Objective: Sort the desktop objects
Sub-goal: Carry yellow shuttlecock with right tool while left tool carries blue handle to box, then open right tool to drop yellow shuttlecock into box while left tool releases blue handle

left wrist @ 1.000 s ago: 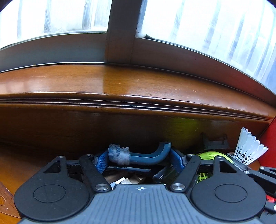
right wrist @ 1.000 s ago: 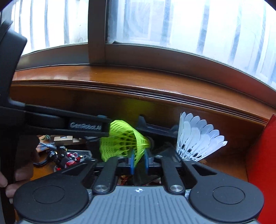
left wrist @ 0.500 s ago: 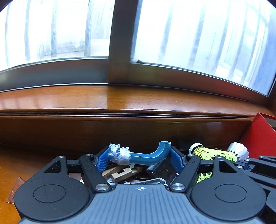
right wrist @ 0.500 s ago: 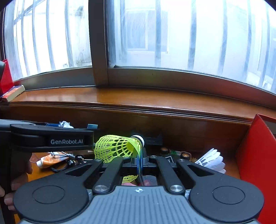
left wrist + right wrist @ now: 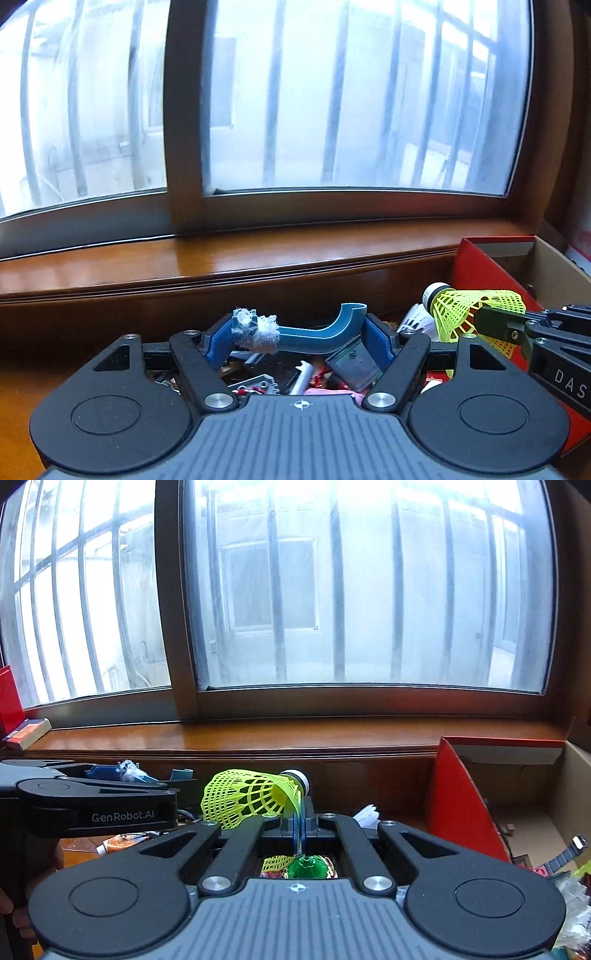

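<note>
My left gripper [image 5: 299, 334] is shut on a curved blue plastic piece [image 5: 321, 330] that spans between its blue pads, with a tuft of white fluff [image 5: 256, 330] stuck at its left end. My right gripper [image 5: 299, 812] is shut on the skirt of a neon-yellow shuttlecock [image 5: 251, 797], whose white cork points right. That same shuttlecock [image 5: 469, 306] and the right gripper [image 5: 491, 321] appear at the right of the left wrist view. The left gripper [image 5: 122, 775] with the blue piece [image 5: 110, 771] shows at the left of the right wrist view. Both are held above the desk clutter.
A red-sided cardboard box [image 5: 461, 797] stands open at the right with small items inside. A white shuttlecock [image 5: 367, 814] lies below near it. Mixed clutter [image 5: 295, 373] covers the desk under the left gripper. A wooden window sill [image 5: 295, 734] runs behind, with a small book [image 5: 27, 733] at its left.
Both grippers have risen and tilted up with their loads, so the window now fills the views. The red box has come into sight at the right; the white shuttlecock stays below.
</note>
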Demonstrator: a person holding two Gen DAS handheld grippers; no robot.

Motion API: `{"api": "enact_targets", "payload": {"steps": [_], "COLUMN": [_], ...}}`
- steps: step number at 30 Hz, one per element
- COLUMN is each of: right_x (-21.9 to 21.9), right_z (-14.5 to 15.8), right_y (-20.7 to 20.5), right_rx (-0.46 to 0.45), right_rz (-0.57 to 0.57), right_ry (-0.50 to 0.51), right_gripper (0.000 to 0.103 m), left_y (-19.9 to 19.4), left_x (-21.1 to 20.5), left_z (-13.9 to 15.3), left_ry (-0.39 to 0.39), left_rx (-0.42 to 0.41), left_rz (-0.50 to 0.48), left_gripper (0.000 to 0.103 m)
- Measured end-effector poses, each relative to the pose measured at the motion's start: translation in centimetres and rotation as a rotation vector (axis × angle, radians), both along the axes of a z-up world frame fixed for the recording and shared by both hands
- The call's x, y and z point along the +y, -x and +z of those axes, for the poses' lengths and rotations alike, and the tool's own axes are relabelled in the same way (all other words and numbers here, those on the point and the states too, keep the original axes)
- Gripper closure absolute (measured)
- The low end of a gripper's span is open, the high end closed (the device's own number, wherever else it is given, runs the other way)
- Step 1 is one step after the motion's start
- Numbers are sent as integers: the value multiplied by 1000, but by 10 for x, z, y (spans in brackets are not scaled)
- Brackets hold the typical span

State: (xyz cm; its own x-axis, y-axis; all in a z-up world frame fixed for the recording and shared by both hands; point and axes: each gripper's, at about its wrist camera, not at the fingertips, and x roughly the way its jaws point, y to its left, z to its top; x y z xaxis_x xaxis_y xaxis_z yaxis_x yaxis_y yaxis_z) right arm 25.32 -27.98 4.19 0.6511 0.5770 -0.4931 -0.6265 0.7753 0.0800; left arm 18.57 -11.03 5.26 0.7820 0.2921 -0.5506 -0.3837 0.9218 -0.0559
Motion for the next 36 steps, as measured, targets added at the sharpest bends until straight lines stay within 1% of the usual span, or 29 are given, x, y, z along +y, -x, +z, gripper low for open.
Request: {"api": "enact_targets", "payload": {"steps": [10, 14, 20, 25, 29, 33, 36], "right_x": [-79, -110, -157, -191, -211, -228, -235], "right_z": [13, 10, 4, -1, -4, -5, -5], "right_y": [17, 13, 5, -6, -25, -39, -46], "right_rx": [-25, -25, -16, -5, 16, 39, 55], "right_rz": [-156, -236, -349, -417, -444, -456, -454], "right_ry": [-25, -26, -25, -19, 12, 47, 62], "right_gripper": [101, 101, 101, 101, 101, 101, 100], "left_y": [-14, -25, -48, -73, -104, -125, -133], "left_x": [-74, -107, -157, -192, -215, -230, -239], "left_z": [20, 27, 34, 28, 22, 20, 18], "left_ry": [-32, -41, -76, -94, -127, -115, -104], "left_rx": [-50, -74, -92, -72, -30, -7, 16], "left_rz": [-177, -256, -372, -441, -469, -495, -510], "left_gripper": [31, 31, 31, 31, 31, 31, 31]}}
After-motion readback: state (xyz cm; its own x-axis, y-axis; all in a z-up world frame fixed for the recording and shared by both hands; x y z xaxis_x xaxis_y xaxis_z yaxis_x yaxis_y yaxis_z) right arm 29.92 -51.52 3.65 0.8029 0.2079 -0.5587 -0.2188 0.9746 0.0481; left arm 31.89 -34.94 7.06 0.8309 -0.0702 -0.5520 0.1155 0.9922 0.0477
